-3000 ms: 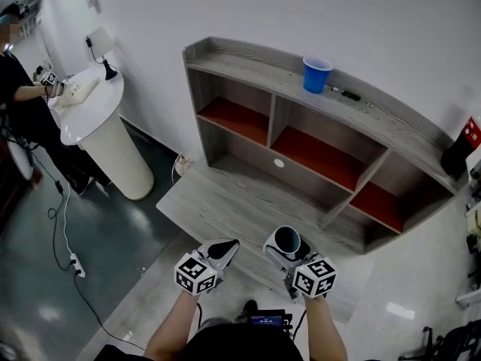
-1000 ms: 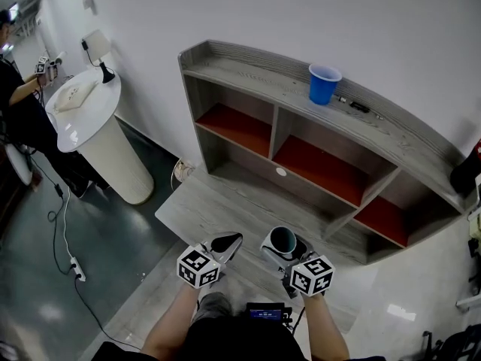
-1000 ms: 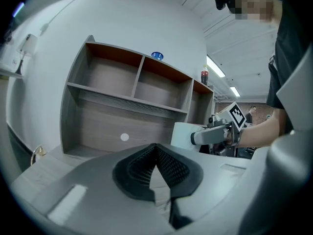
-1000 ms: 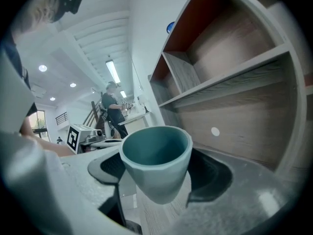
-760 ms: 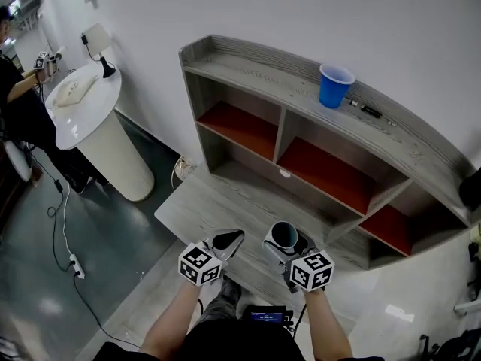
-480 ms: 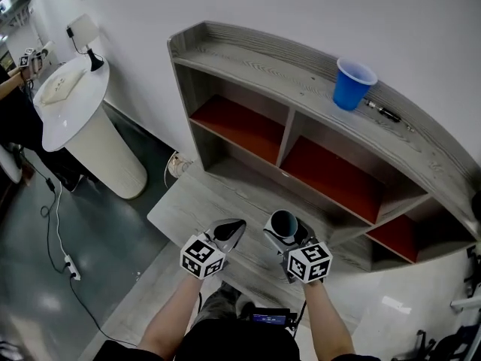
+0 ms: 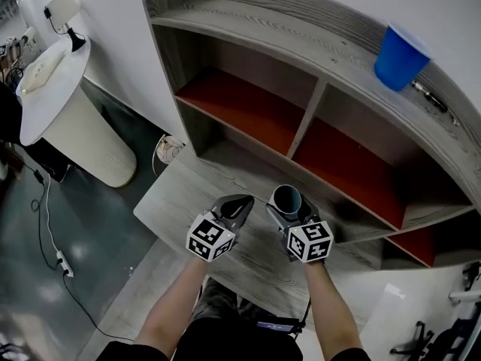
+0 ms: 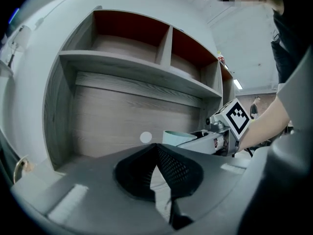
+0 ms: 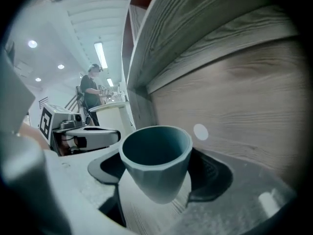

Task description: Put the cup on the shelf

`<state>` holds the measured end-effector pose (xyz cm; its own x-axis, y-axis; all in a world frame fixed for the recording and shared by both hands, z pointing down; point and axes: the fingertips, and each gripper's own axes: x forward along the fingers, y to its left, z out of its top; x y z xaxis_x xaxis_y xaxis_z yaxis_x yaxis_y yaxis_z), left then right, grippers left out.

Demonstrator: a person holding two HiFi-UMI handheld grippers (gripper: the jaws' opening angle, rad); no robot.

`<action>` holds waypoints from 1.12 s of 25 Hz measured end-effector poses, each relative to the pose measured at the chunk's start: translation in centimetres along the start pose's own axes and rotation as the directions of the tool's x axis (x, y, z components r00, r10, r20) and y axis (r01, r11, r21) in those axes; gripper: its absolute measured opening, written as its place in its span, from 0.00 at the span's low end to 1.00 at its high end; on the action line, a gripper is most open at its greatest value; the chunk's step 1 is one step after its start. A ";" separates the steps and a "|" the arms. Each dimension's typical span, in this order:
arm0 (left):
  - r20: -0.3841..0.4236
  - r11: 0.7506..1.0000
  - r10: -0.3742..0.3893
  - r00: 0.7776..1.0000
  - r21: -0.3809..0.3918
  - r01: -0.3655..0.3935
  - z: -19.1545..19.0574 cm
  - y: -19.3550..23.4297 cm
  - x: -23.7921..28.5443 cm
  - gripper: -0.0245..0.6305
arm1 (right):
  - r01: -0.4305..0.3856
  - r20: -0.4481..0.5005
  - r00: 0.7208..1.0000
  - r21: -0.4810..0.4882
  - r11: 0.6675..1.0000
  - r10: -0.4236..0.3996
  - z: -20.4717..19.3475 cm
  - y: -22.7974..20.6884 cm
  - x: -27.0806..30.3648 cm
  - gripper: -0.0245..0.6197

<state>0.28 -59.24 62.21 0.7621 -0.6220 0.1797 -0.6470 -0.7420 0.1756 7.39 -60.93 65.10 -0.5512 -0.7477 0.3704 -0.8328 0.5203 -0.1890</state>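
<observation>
Two cups are present: a grey-blue cup (image 7: 286, 198) clamped between the jaws of the right gripper (image 7: 289, 210), and a blue cup (image 7: 400, 55) standing well beyond and above both grippers on the top board of the shelf (image 7: 255, 32). Only the head view shows the blue cup and the white round desk (image 7: 52, 89) far off to the left of the jaws. The right gripper view alone shows the grip itself: the cup (image 9: 156, 160) sits mouth-up and slightly tilted, a dark pad of the right gripper (image 9: 156, 173) pressing on either side of it. Its lower body is faceted and its inside is empty. That view also takes in a person (image 9: 90, 89) in the far background. The left gripper view shows the left gripper (image 8: 157, 173) with its jaws clenched together on nothing, and the rim of the cup (image 8: 178, 137) just to their right. One shelf (image 8: 132, 67) stands straight ahead of both pairs of jaws, grey wood with red-lined compartments. Grippers counted: two, side by side and near each other, not touching.
</observation>
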 end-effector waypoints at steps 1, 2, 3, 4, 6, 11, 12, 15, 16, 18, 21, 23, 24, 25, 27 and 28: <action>-0.004 1.000 0.001 1.000 0.000 -0.001 -0.4 0.3 0.5 0.04 | 0.003 -0.002 1.000 0.000 1.000 -0.003 -0.3 -0.4 0.5 0.62; -0.008 1.000 0.001 1.000 0.002 -0.001 -0.8 0.6 1.1 0.04 | 0.008 -0.004 1.000 0.001 1.000 -0.008 -0.4 -0.9 1.1 0.62; -0.013 1.000 0.001 1.000 0.006 -0.001 -1.1 0.9 1.6 0.04 | 0.014 -0.005 1.000 0.002 1.000 -0.014 -0.6 -1.4 1.7 0.62; -0.017 1.000 0.001 1.000 0.009 -0.001 -1.3 1.1 2.2 0.04 | 0.021 -0.008 1.000 0.003 1.000 -0.021 -0.8 -1.9 2.3 0.62; -0.023 1.000 0.004 1.000 0.010 -0.003 -1.9 1.5 3.1 0.04 | 0.037 -0.011 0.999 0.005 0.999 -0.037 -1.1 -2.9 3.3 0.62; -0.023 1.000 0.021 1.000 0.004 -0.021 -2.5 2.7 4.5 0.04 | 0.070 -0.006 0.998 0.000 0.998 -0.070 -1.2 -4.7 5.4 0.62; -0.018 1.000 0.027 0.999 -0.005 -0.027 -2.5 2.9 4.7 0.04 | 0.075 -0.006 0.997 -0.006 0.997 -0.075 -1.3 -4.9 5.8 0.62; -0.012 0.999 0.030 0.999 -0.010 -0.031 -2.3 3.3 5.0 0.04 | 0.088 -0.003 0.996 -0.028 0.996 -0.088 -1.5 -5.4 6.9 0.62; -0.013 1.000 0.026 1.000 -0.005 -0.026 -2.3 3.2 5.0 0.04 | 0.093 -0.003 0.996 -0.034 0.995 -0.093 -1.6 -5.5 7.1 0.62; -0.016 1.000 0.021 1.000 -0.001 -0.021 -2.3 3.3 5.1 0.04 | 0.106 -0.001 0.994 -0.036 0.994 -0.106 -1.7 -5.8 7.5 0.62; -0.024 1.000 0.024 0.999 -0.003 -0.024 -2.5 3.5 4.8 0.04 | 0.115 0.002 0.993 -0.039 0.993 -0.115 -1.8 -6.0 7.8 0.62; -0.030 1.000 0.026 0.999 -0.007 -0.027 -2.7 3.7 4.6 0.04 | 0.114 0.002 0.993 -0.052 0.992 -0.114 -1.8 -5.8 8.1 0.62; -0.032 1.000 0.027 0.999 -0.009 -0.027 -2.8 3.7 4.6 0.04 | 0.114 0.002 0.994 -0.060 0.992 -0.114 -1.8 -5.8 8.1 0.62; -0.035 1.000 0.026 0.999 -0.011 -0.026 -2.9 3.7 4.5 0.04 | 0.114 0.003 0.994 -0.069 0.991 -0.114 -1.8 -5.7 8.2 0.62; -0.042 1.000 0.020 0.999 -0.013 -0.020 -3.1 3.5 4.4 0.04 | 0.114 0.002 0.993 -0.083 0.990 -0.115 -2.0 -5.7 8.1 0.62; -0.045 1.000 0.017 0.999 -0.014 -0.018 -3.2 3.4 4.3 0.04 | 0.115 0.000 0.993 -0.088 0.989 -0.116 -2.1 -5.7 8.1 0.62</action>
<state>1.28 -63.64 66.66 0.7489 -0.6228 0.2264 -0.6609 -0.7270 0.1863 7.77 -69.09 71.05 -0.4509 -0.8027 0.3903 -0.8830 0.4650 -0.0639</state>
